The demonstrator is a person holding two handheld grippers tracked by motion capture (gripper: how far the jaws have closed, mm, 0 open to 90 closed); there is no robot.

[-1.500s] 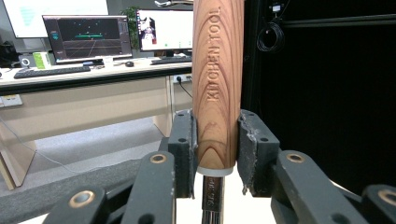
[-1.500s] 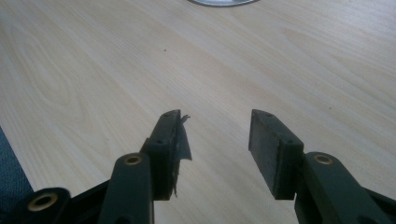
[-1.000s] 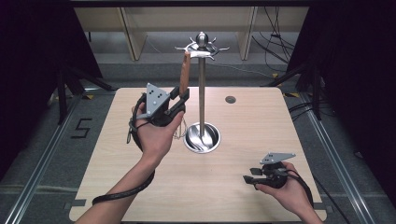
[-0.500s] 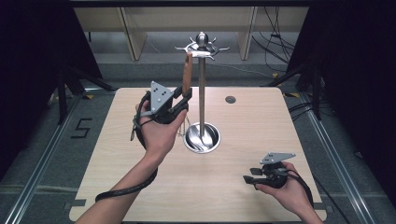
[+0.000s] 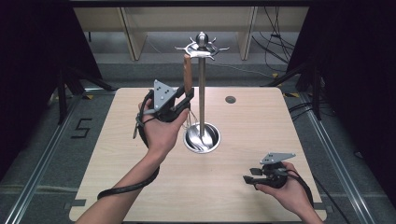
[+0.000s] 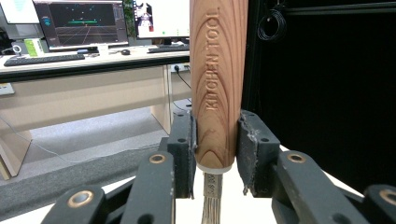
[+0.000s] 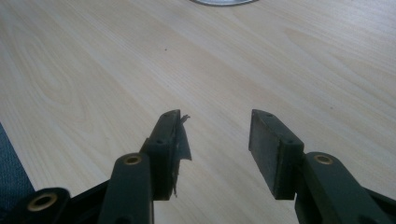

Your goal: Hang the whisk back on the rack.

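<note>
A metal utensil stand (image 5: 201, 88) rises from a round steel base (image 5: 210, 142) at the middle of the wooden table (image 5: 261, 126). My left gripper (image 5: 187, 99) is raised just left of the pole, shut on the lower end of a whisk's wooden handle (image 5: 187, 74). The handle stands upright and its top reaches the stand's hook ring (image 5: 201, 48). In the left gripper view the pads (image 6: 184, 154) clamp the handle (image 6: 218, 84), marked KITCHEN TOOL, with whisk wires (image 6: 212, 210) below. My right gripper (image 5: 250, 177) rests low at the front right, open, over bare wood (image 7: 215, 140).
A small dark round spot (image 5: 230, 99) lies on the table behind the stand. The stand's base rim (image 7: 222, 2) is at the top of the right gripper view. Shelving and cables sit beyond the far edge. Black frames flank both table sides.
My left gripper has shifted slightly right, toward the pole, with the whisk still held upright. The right hand has stayed where it was.
</note>
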